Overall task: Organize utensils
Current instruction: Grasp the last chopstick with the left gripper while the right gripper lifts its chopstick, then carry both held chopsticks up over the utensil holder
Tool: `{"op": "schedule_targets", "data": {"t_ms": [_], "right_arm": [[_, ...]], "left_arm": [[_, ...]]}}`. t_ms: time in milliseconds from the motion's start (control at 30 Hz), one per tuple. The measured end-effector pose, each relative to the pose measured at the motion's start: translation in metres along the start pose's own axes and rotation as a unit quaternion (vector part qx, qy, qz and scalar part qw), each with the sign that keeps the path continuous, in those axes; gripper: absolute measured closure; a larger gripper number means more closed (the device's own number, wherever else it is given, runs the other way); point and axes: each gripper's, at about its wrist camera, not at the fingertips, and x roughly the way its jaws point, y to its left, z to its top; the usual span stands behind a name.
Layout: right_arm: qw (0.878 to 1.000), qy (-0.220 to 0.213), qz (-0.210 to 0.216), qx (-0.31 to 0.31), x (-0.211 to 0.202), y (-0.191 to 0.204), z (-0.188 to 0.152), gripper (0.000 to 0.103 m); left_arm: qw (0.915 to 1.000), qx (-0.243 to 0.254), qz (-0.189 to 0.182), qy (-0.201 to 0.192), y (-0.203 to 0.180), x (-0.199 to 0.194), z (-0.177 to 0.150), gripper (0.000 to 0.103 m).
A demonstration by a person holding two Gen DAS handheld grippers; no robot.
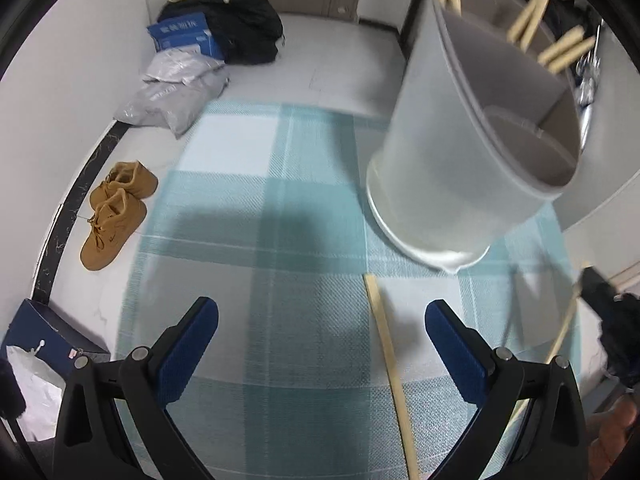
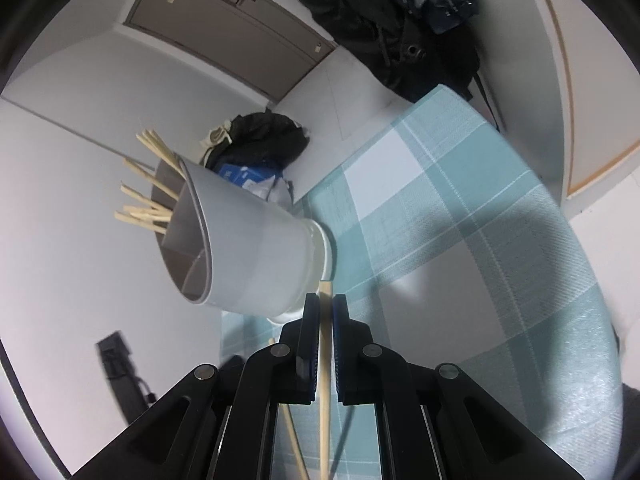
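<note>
A grey-white utensil holder (image 1: 440, 160) stands on the teal plaid cloth (image 1: 280, 200), with several wooden chopsticks (image 1: 560, 50) sticking out of its far compartment. One loose chopstick (image 1: 390, 368) lies on the cloth between the wide-apart blue pads of my left gripper (image 1: 322, 306), which is open and touches nothing. My right gripper (image 2: 326, 300) is shut on a single chopstick (image 2: 325, 360) whose tip pokes out towards the base of the holder (image 2: 256, 252). In the left wrist view the right gripper (image 1: 596, 280) is at the far right edge. The loose chopstick (image 2: 294, 440) shows below it.
Tan shoes (image 1: 114, 216), plastic bags (image 1: 176, 88), a blue box (image 1: 184, 36) and a black bag (image 1: 240, 28) lie on the floor beyond the table's left edge. A dark blue box (image 1: 44, 332) sits at lower left. A black backpack (image 2: 400, 40) lies past the table's far end.
</note>
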Motion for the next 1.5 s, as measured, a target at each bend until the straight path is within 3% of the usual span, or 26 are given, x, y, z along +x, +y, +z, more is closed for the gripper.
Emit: {"op": "schedule_targets", "data": {"t_ms": [100, 300, 400, 467, 500, 567, 667, 833, 1000, 1167, 1400, 1500], "right_arm": [[1.0, -0.004, 0.004, 0.001, -0.008, -0.005, 0.001, 0.097], [1.0, -0.004, 0.002, -0.019, -0.028, -0.009, -0.001, 0.097], [1.0, 0.003, 0.006, -0.014, -0.03, -0.013, -0.002, 0.097], [1.0, 0.004, 0.006, -0.008, -0.031, -0.014, -0.002, 0.097], [1.0, 0.003, 0.007, -0.006, -0.031, -0.014, -0.001, 0.097], [1.0, 0.001, 0.015, -0.004, -0.033, -0.013, 0.0, 0.097], [0.999, -0.007, 0.022, -0.025, -0.037, -0.005, 0.0, 0.097], [0.999, -0.014, 0.004, -0.051, -0.035, 0.0, -0.003, 0.097], [0.995, -0.03, -0.016, -0.097, -0.035, 0.02, -0.007, 0.097], [0.988, -0.043, -0.008, -0.145, -0.038, 0.039, -0.016, 0.097], [0.984, -0.06, -0.01, -0.166, -0.048, 0.049, -0.024, 0.098], [0.985, -0.064, 0.008, -0.162, -0.054, 0.052, -0.026, 0.098]], "left_arm": [[0.9999, 0.001, 0.009, 0.012, -0.006, 0.006, 0.001, 0.005], [0.9984, 0.011, 0.048, 0.029, -0.012, 0.015, -0.002, 0.023], [0.9985, 0.008, 0.049, 0.024, -0.013, 0.012, -0.001, 0.038], [0.9986, 0.01, 0.048, 0.019, -0.016, 0.01, -0.001, 0.055], [0.9985, 0.012, 0.05, 0.017, -0.017, 0.011, -0.001, 0.058], [0.9984, 0.013, 0.054, 0.012, -0.019, 0.011, -0.002, 0.077], [0.9988, 0.006, 0.047, 0.012, -0.019, 0.012, -0.001, 0.093], [0.999, -0.018, 0.036, 0.017, -0.012, 0.013, 0.003, 0.098], [0.9981, -0.044, 0.043, -0.005, -0.007, 0.007, 0.004, 0.099], [0.9974, -0.059, 0.022, -0.034, -0.004, -0.007, 0.006, 0.1], [0.9946, -0.064, -0.015, -0.08, -0.004, -0.036, 0.002, 0.1], [0.9917, -0.072, -0.048, -0.095, 0.0, -0.05, 0.002, 0.1]]}}
